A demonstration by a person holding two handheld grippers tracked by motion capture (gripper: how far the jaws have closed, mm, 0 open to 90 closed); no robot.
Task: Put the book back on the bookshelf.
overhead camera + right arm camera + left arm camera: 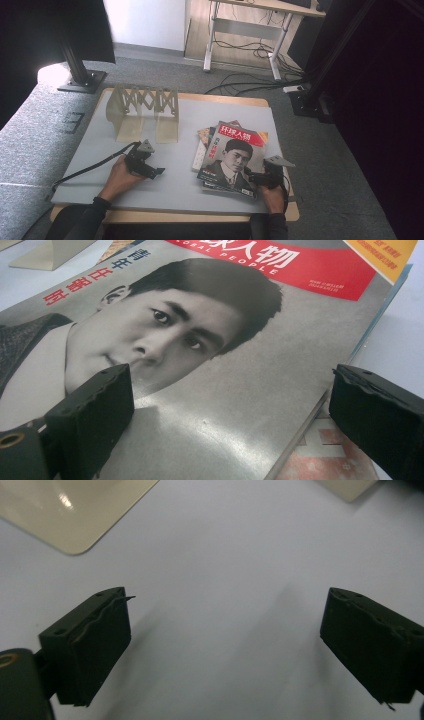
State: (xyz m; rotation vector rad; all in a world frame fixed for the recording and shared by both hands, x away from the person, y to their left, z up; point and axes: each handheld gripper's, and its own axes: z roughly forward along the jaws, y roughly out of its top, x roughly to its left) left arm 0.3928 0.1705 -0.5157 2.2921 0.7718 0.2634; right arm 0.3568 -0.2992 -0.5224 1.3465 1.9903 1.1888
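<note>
Two grippers low at the bench's [100, 165] near edge: left gripper [156, 172] fingers wide, empty; right gripper [248, 177] fingers spread over the magazine stack [227, 160], gripping nothing.

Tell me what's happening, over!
Left gripper jaws open over bare mat. Right gripper jaws open over top magazine, not gripping. Rack behind, nothing in the way.
</note>
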